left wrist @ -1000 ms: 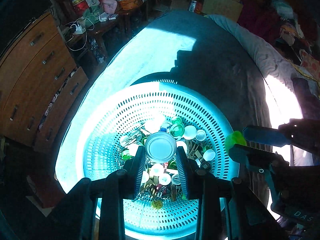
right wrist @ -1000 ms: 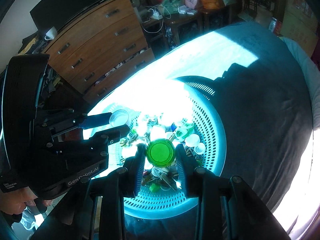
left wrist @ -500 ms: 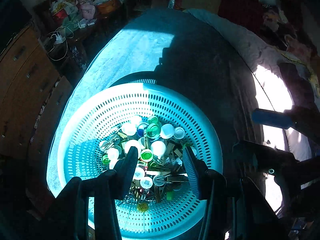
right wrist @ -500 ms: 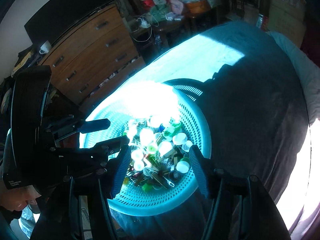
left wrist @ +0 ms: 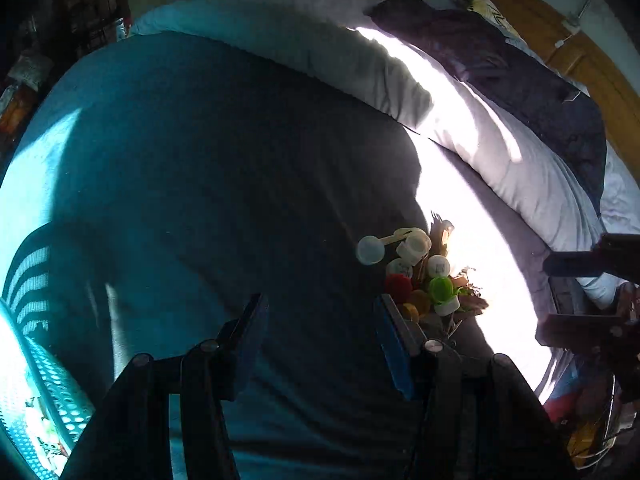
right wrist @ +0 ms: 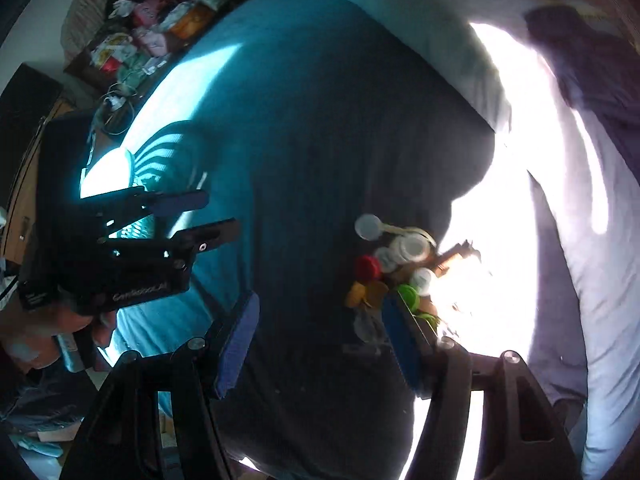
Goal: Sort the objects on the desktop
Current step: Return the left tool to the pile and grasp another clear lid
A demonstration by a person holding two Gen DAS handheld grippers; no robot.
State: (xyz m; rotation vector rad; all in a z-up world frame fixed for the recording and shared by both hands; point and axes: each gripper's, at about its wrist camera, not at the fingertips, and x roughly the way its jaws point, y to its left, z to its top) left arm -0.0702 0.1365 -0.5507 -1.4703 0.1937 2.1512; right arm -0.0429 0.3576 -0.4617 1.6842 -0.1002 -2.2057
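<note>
A pile of loose bottle caps and small bits (left wrist: 424, 276) lies on the dark teal bedspread, partly in bright sunlight; it also shows in the right wrist view (right wrist: 392, 272). It holds white, red, yellow and green caps. My left gripper (left wrist: 320, 340) is open and empty, with the pile just beyond its right finger. My right gripper (right wrist: 324, 340) is open and empty, its right finger against the near edge of the pile. The left gripper also shows in the right wrist view (right wrist: 192, 220), open, at the left.
The perforated teal basket (left wrist: 44, 376) with caps in it sits at the far left edge; its rim also shows behind the left gripper (right wrist: 132, 168). A grey pillow (left wrist: 400, 76) and dark blanket lie beyond the pile. A cluttered side table (right wrist: 148, 40) stands at the back left.
Both grippers dropped their caps, a white one and a green one, into the basket and opened. Both then swung right, away from the basket, towards the pile of caps on the bedspread.
</note>
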